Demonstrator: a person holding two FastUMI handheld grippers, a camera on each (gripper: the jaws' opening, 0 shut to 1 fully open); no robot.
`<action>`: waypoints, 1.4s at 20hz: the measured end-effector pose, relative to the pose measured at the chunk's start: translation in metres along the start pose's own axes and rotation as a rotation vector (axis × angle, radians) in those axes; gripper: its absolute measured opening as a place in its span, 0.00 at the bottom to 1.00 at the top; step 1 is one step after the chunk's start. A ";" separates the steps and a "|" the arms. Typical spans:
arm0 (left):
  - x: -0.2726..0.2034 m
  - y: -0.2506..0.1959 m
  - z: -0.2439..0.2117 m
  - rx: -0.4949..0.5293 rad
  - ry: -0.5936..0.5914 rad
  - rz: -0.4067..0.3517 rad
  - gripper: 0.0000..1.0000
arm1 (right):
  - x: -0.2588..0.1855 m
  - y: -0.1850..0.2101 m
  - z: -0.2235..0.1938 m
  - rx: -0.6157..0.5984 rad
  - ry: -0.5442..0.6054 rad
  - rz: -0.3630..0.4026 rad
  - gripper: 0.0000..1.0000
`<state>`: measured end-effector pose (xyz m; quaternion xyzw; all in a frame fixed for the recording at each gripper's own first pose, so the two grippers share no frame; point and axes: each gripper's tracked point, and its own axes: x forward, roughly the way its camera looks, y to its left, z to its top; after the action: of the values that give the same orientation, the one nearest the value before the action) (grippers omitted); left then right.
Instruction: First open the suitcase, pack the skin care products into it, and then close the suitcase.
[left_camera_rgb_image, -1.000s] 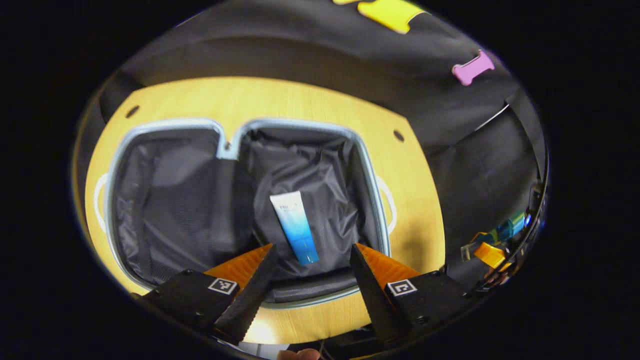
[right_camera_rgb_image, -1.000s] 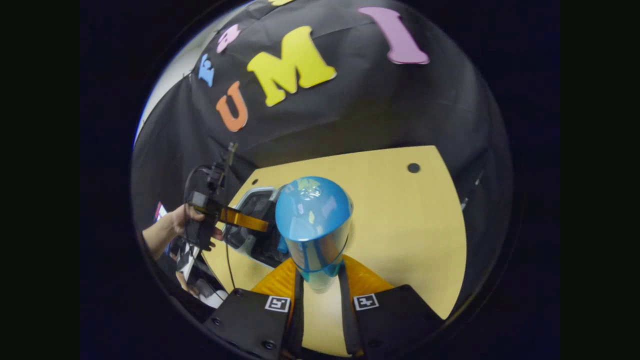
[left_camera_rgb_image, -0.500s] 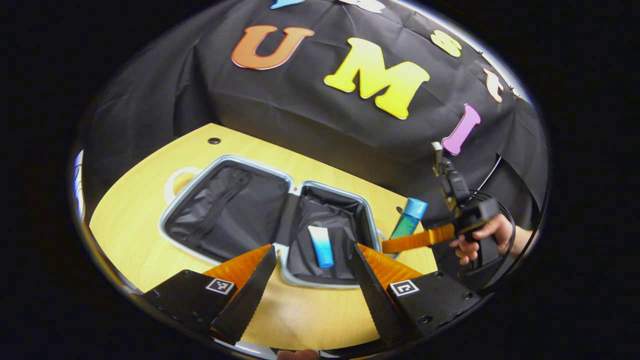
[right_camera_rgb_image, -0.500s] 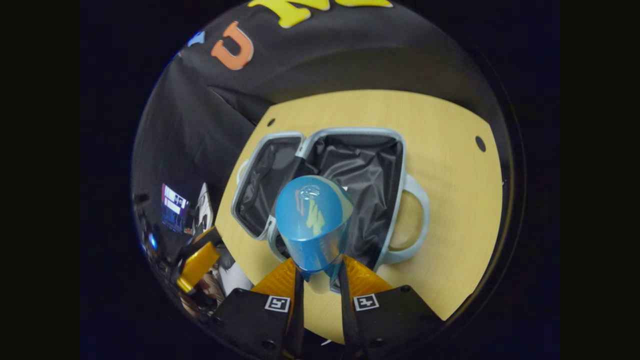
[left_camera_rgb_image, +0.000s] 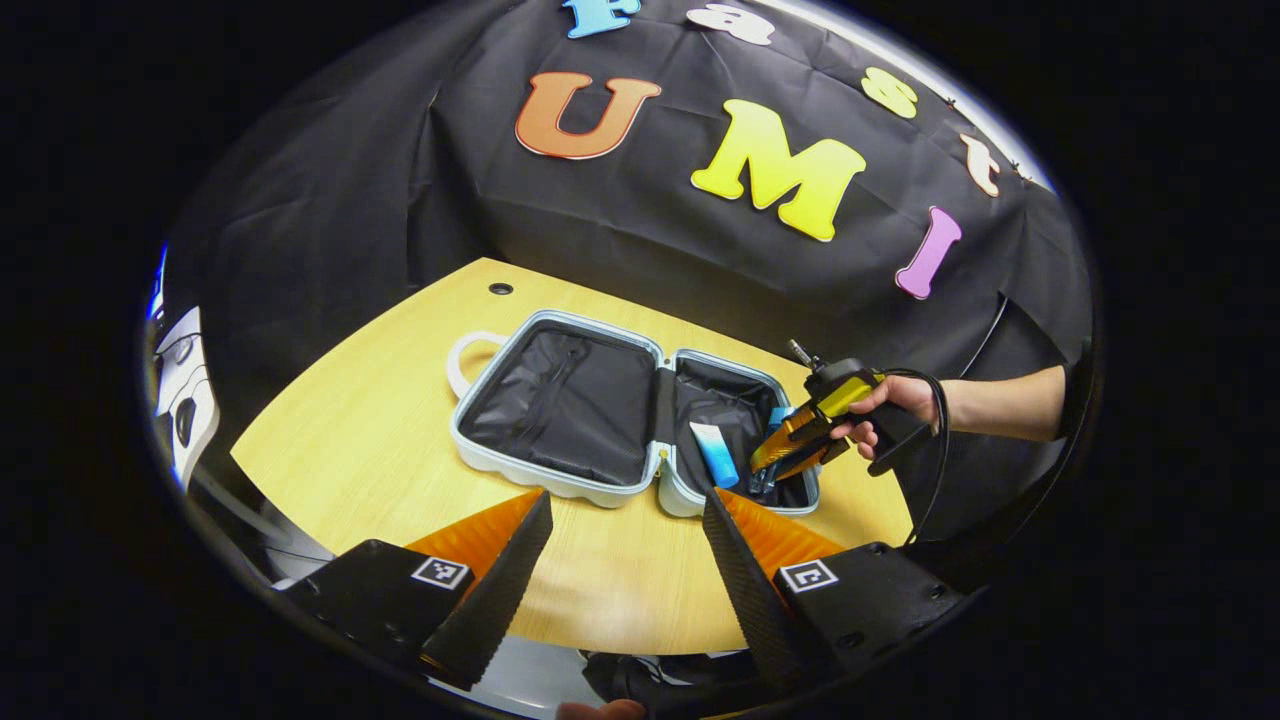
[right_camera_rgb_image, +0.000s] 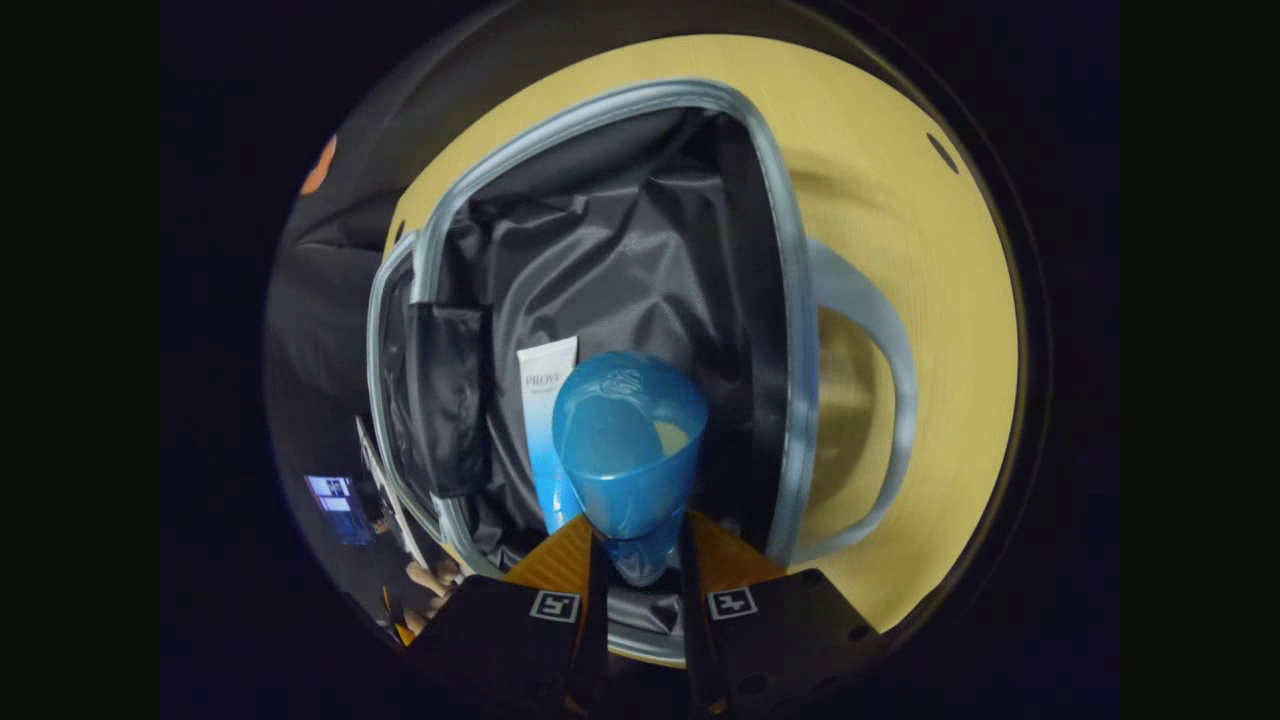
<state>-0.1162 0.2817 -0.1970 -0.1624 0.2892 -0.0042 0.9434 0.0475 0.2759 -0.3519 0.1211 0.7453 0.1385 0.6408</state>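
A pale blue suitcase (left_camera_rgb_image: 500, 470) lies open and flat on the wooden table (left_camera_rgb_image: 380, 430), showing its black lining. A white-and-blue tube (left_camera_rgb_image: 715, 455) rests in the right half. My left gripper (left_camera_rgb_image: 627, 495) hangs open and empty, well back from the case over the table's front. My right gripper (right_camera_rgb_image: 640, 520) is shut on a blue-capped bottle (right_camera_rgb_image: 628, 440) and holds it low over the right half's lining, just right of the tube (right_camera_rgb_image: 545, 420). From the left gripper view, the right gripper (left_camera_rgb_image: 800, 445) tilts down into that half with a hand on it.
A looped handle (right_camera_rgb_image: 880, 330) sticks out from the case's right side, and another handle (left_camera_rgb_image: 462, 355) from the left half. A forearm (left_camera_rgb_image: 990, 400) reaches in from the right. The table has a cable hole (left_camera_rgb_image: 500, 289). White equipment (left_camera_rgb_image: 185, 390) stands off the left edge.
My left gripper has drawn back and away from above the suitcase, still open. My right gripper has carried the bottle from beside the case to low inside its right half.
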 end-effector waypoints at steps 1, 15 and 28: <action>-0.002 0.001 0.001 -0.002 0.002 0.002 0.97 | 0.002 0.000 0.000 -0.008 0.000 -0.028 0.29; 0.007 0.022 0.015 -0.004 -0.032 -0.019 0.97 | 0.007 0.001 -0.003 0.024 -0.082 -0.126 0.40; 0.089 0.125 0.045 -0.139 -0.041 0.084 0.97 | -0.127 -0.027 -0.040 -0.191 -0.637 -0.187 0.68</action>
<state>-0.0277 0.4049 -0.2488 -0.2153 0.2759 0.0588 0.9349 0.0265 0.2034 -0.2390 0.0289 0.4993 0.1036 0.8598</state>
